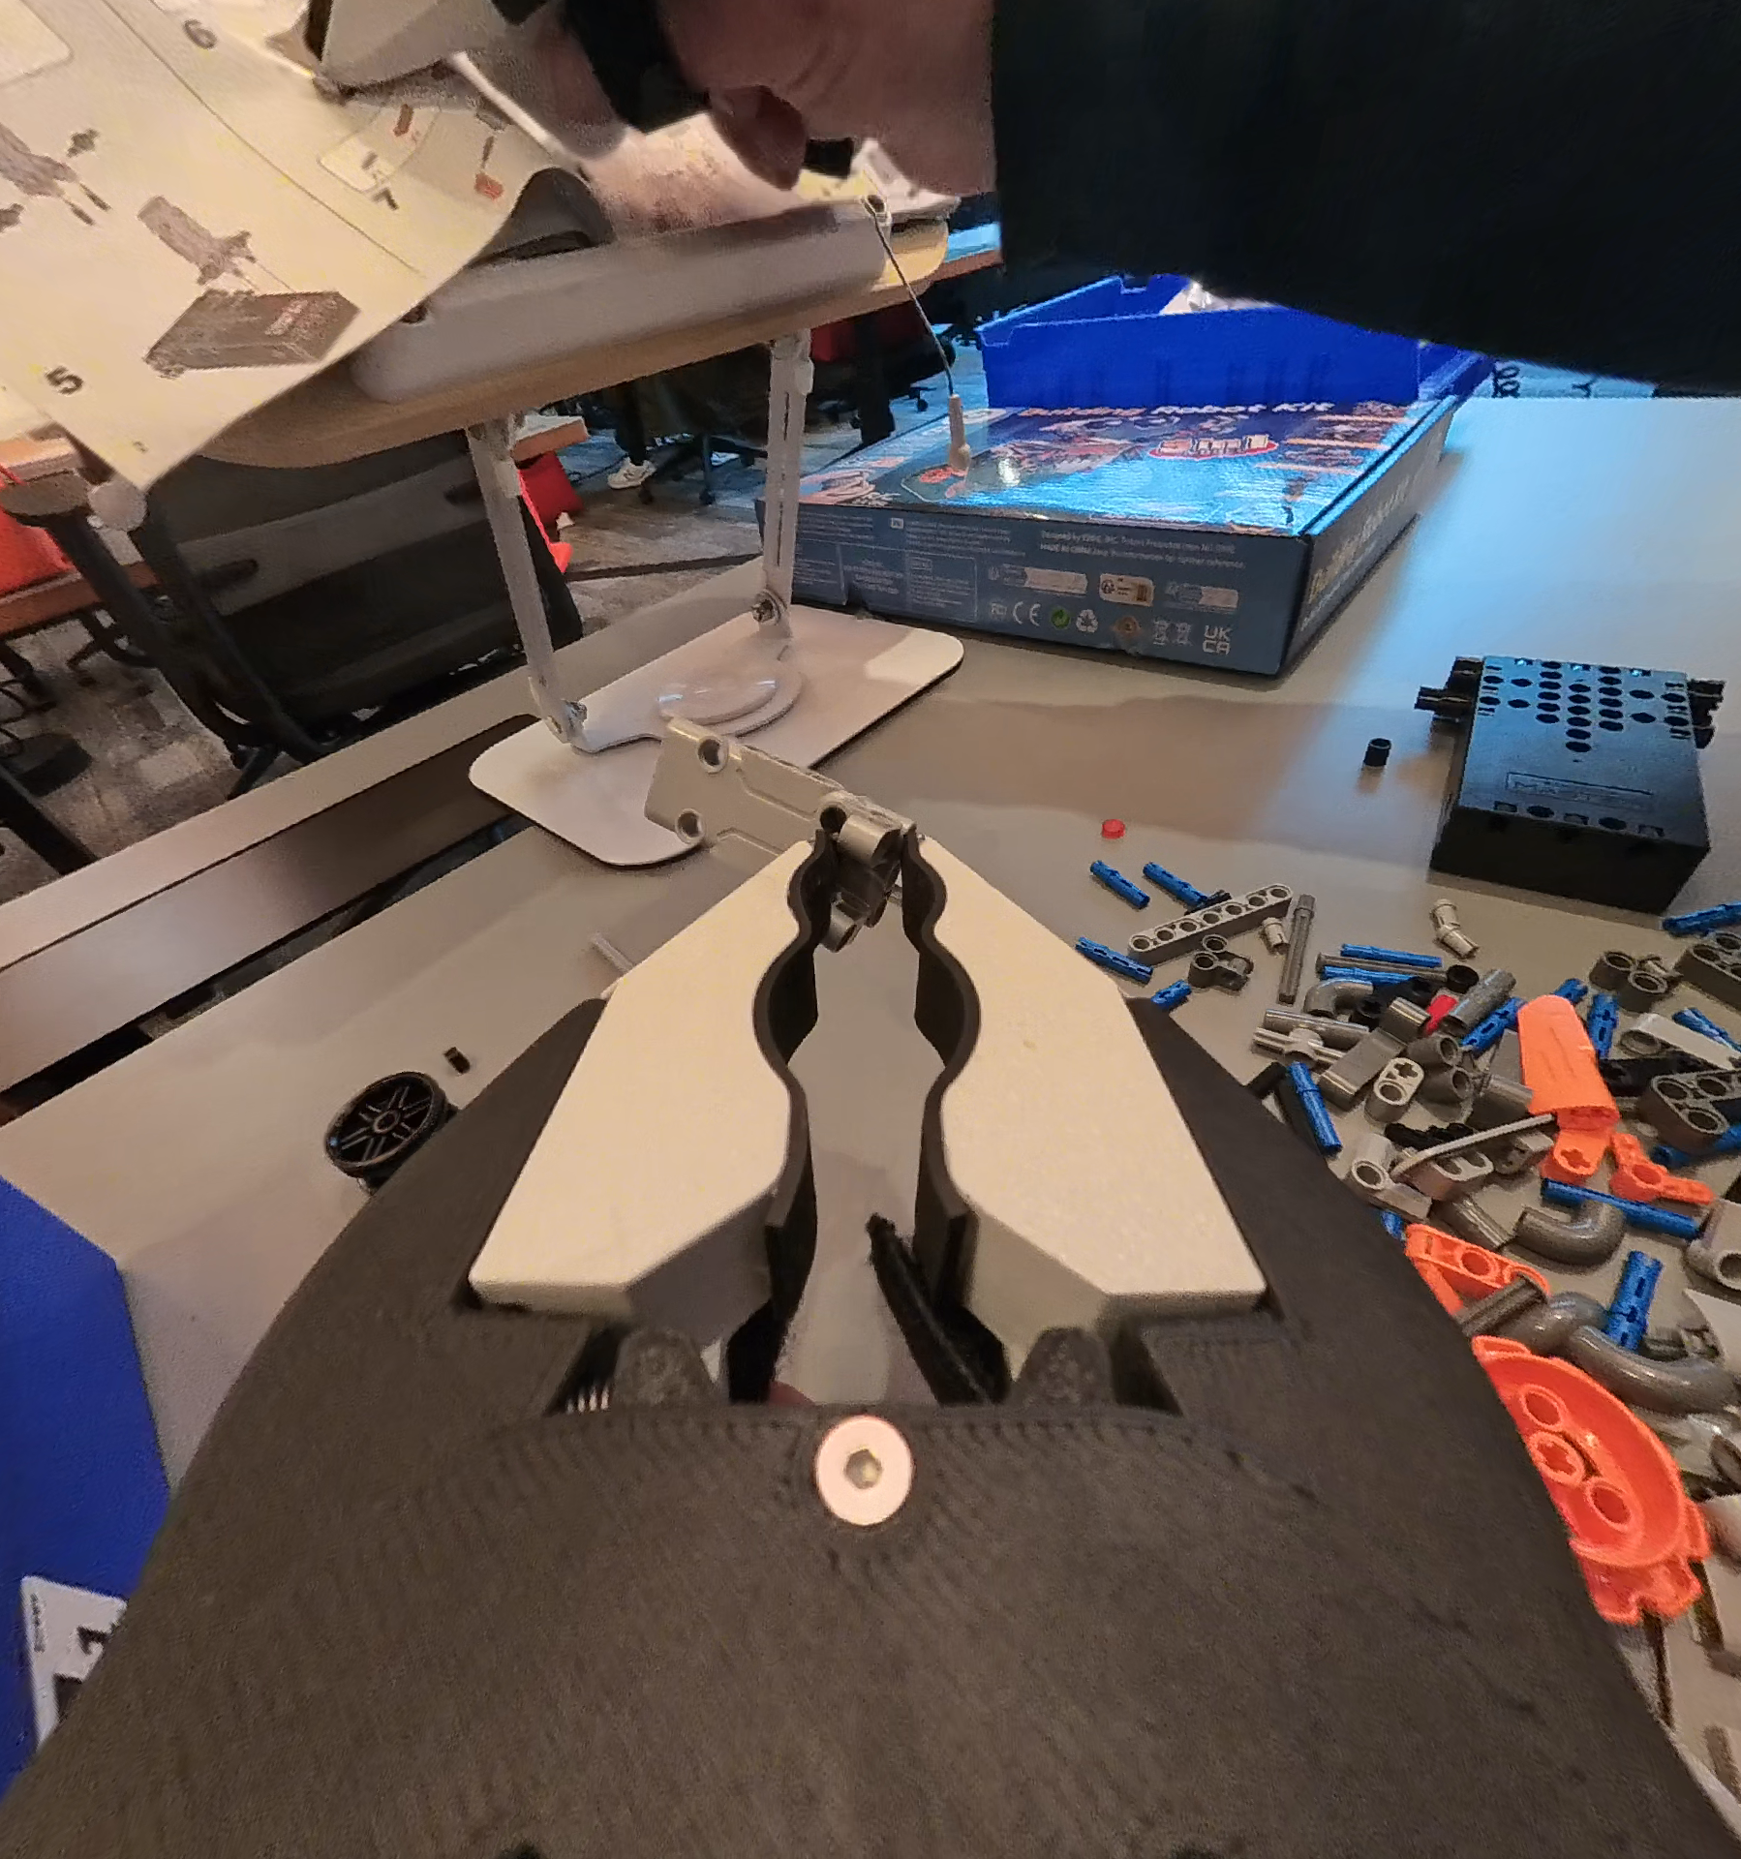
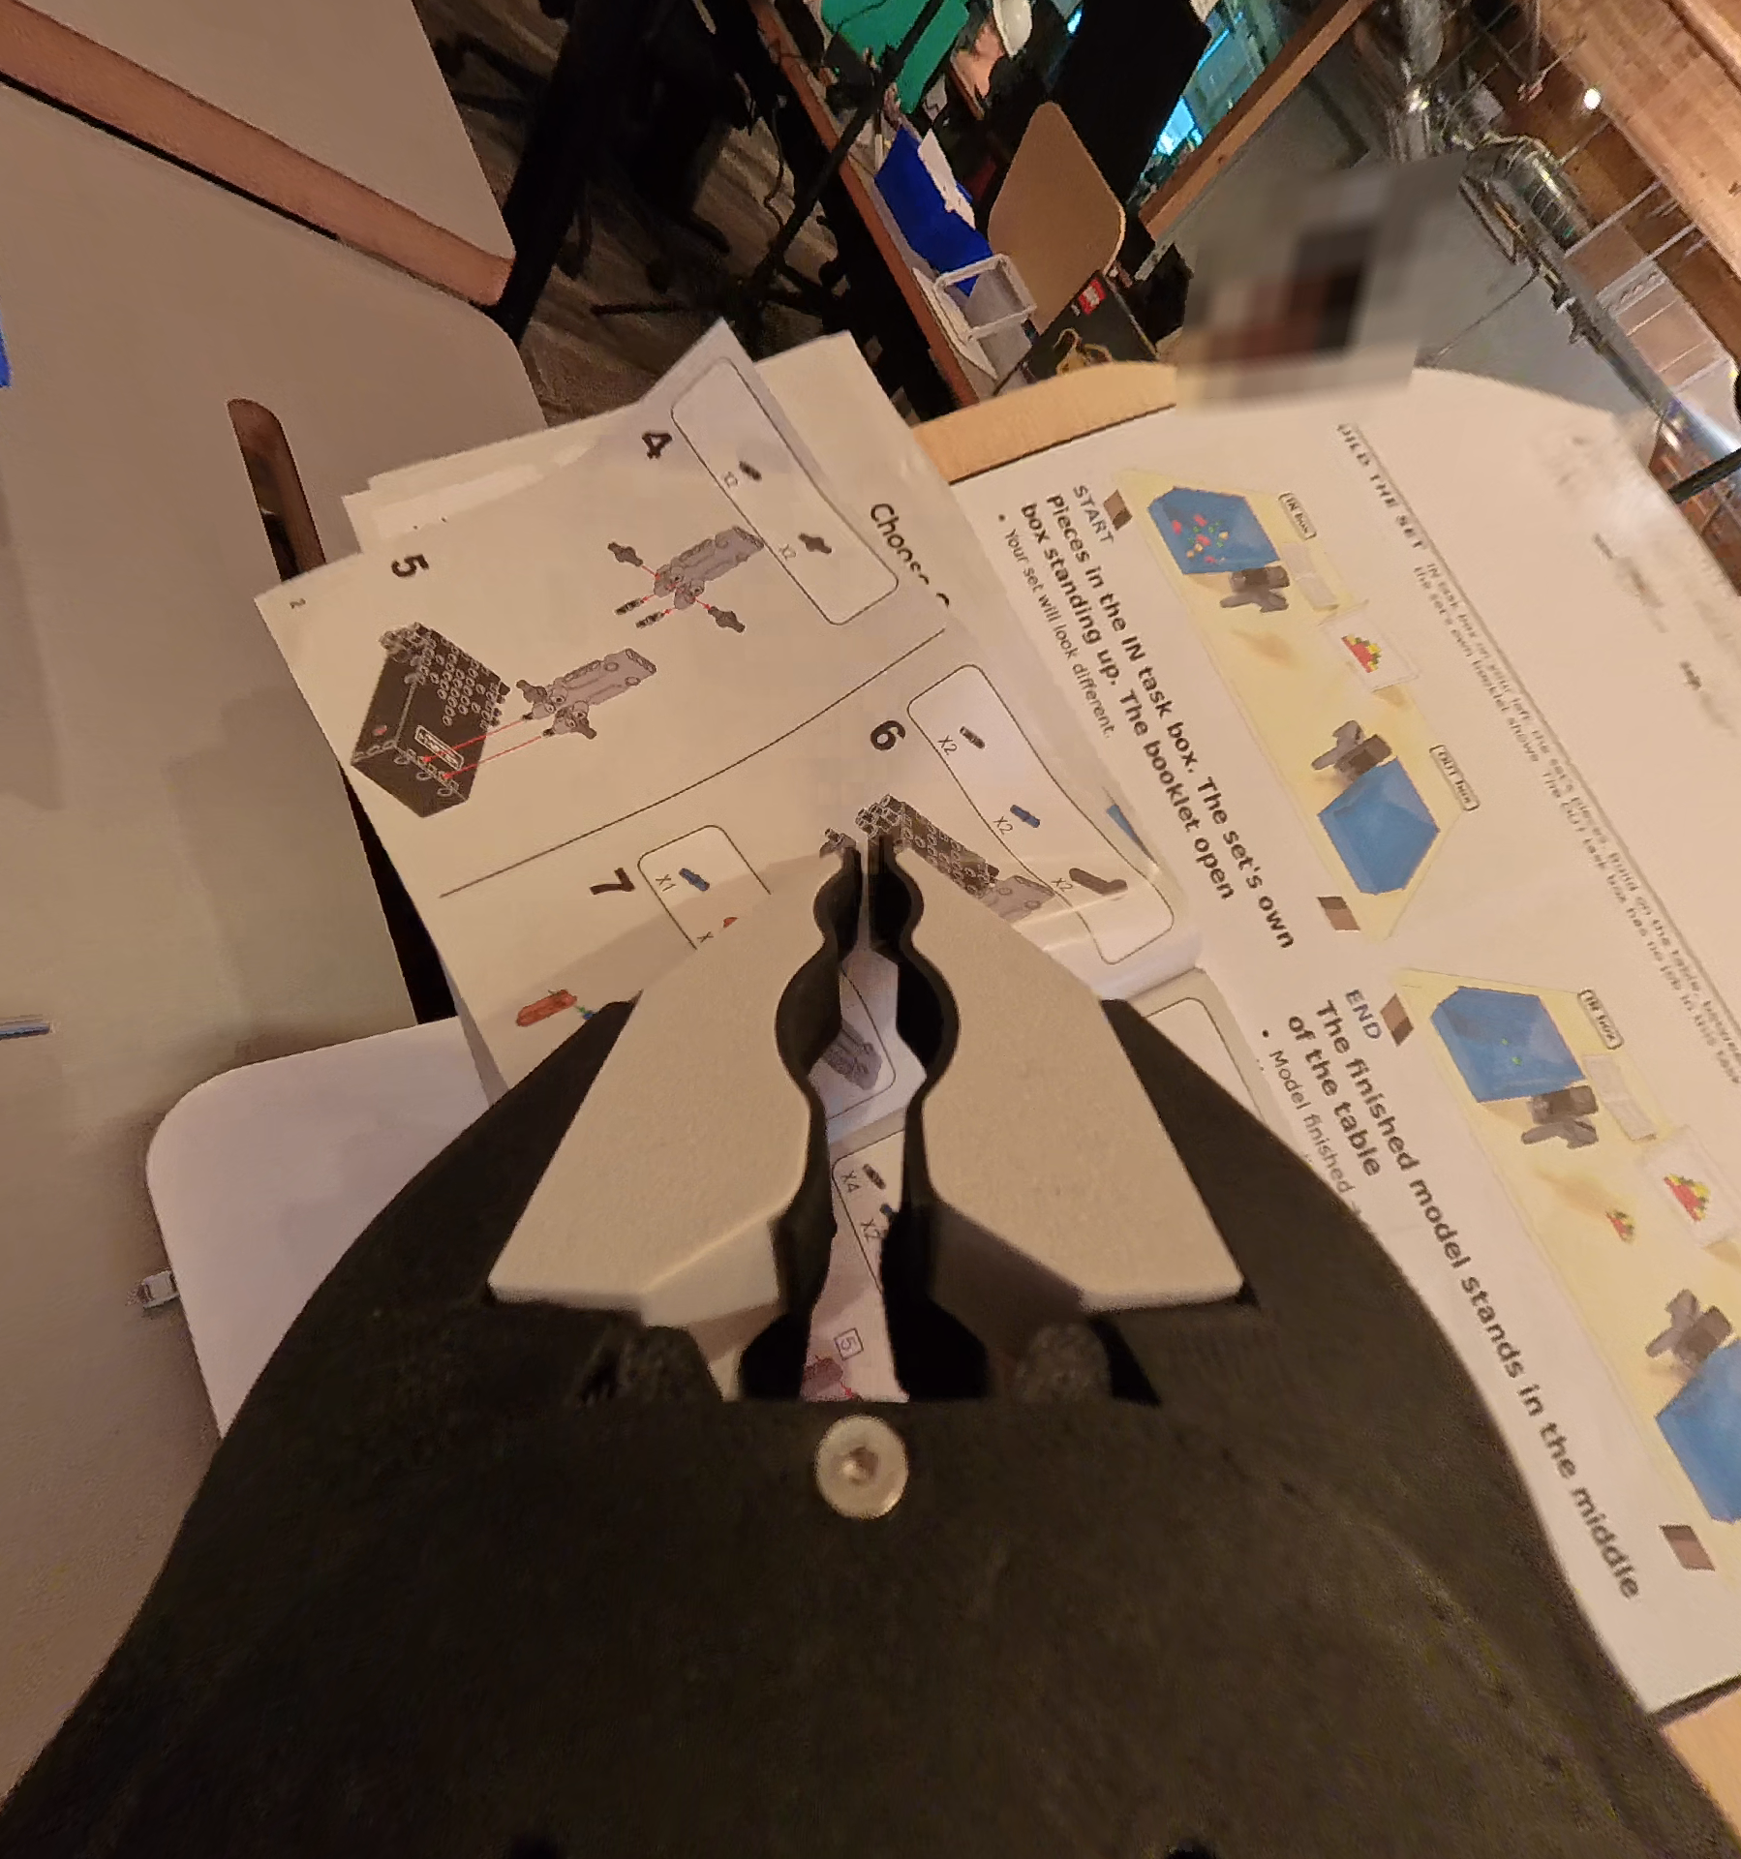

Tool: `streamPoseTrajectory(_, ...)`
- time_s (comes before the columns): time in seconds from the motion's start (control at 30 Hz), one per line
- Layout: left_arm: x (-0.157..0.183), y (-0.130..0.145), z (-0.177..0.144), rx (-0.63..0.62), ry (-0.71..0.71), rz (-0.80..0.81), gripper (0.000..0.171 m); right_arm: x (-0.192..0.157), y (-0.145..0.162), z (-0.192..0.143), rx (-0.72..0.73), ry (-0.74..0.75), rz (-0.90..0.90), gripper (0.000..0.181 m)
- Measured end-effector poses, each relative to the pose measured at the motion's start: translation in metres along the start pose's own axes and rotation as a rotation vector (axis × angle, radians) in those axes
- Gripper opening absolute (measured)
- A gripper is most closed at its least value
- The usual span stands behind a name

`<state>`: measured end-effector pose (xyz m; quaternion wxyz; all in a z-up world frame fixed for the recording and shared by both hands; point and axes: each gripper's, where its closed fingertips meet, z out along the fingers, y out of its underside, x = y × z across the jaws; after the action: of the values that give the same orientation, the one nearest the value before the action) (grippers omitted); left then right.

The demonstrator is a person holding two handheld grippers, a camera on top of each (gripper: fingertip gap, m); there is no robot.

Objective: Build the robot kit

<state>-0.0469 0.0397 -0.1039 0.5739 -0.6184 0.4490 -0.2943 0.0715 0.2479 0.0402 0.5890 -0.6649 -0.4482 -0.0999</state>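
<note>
My left gripper (image 1: 858, 855) is shut on a grey building-piece assembly (image 1: 721, 790). It pinches the dark grey connector end, and the light grey beam sticks out to the upper left, above the table. My right gripper (image 2: 868, 855) is shut, with its tips against a loose page of the instruction booklet (image 2: 585, 644) that bulges up around them. I cannot tell whether any paper is pinched. The booklet also shows in the left wrist view (image 1: 142, 251), on a white stand (image 1: 746, 694), with a hand (image 1: 826, 80) above it.
A pile of loose blue, grey and orange pieces (image 1: 1510, 1086) lies right of my left gripper. Behind it are a black perforated block (image 1: 1571, 775) and the blue kit box (image 1: 1118, 523). A black wheel (image 1: 384, 1117) lies at left. A printed sheet (image 2: 1450, 905) lies on the stand's board. There is about 30 cm between the tips of the two grippers. To reach the black wheel (image 1: 384, 1117) in a straight line is about 15 cm for my left fingers, about 30 cm for my right.
</note>
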Motion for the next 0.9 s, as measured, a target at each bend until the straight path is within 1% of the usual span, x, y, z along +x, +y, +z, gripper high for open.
streamPoseTrajectory(0.13, -0.001, 0.001, 0.000, -0.001, 0.002, -0.013, 0.011, 0.003, -0.009, -0.013, 0.017, 0.015, 0.003, 0.008)
streamPoseTrajectory(0.23, -0.001, 0.001, 0.000, -0.002, 0.002, -0.015, 0.011, 0.003, -0.020, -0.028, 0.035, 0.009, 0.026, 0.014)
streamPoseTrajectory(0.37, -0.002, 0.002, 0.001, -0.003, 0.004, -0.020, 0.011, -0.003, -0.037, -0.055, 0.052, 0.001, 0.041, 0.016)
streamPoseTrajectory(0.47, -0.002, 0.002, 0.000, -0.002, 0.005, -0.024, 0.011, -0.015, -0.048, -0.078, 0.051, -0.025, 0.056, 0.014)
streamPoseTrajectory(0.57, -0.002, 0.002, 0.000, -0.003, 0.005, -0.027, 0.011, -0.042, -0.056, -0.099, 0.043, -0.092, 0.086, 0.013)
streamPoseTrajectory(0.63, -0.002, 0.002, 0.001, -0.004, 0.006, -0.029, 0.011, -0.066, -0.054, -0.111, 0.020, -0.142, 0.094, 0.011)
streamPoseTrajectory(0.77, -0.001, 0.003, 0.001, -0.006, 0.009, -0.032, 0.011, -0.122, -0.033, -0.125, -0.055, -0.268, 0.128, 0.013)
streamPoseTrajectory(0.9, -0.001, 0.003, 0.001, -0.009, 0.011, -0.028, 0.011, -0.181, -0.005, -0.138, -0.147, -0.411, 0.186, 0.014)
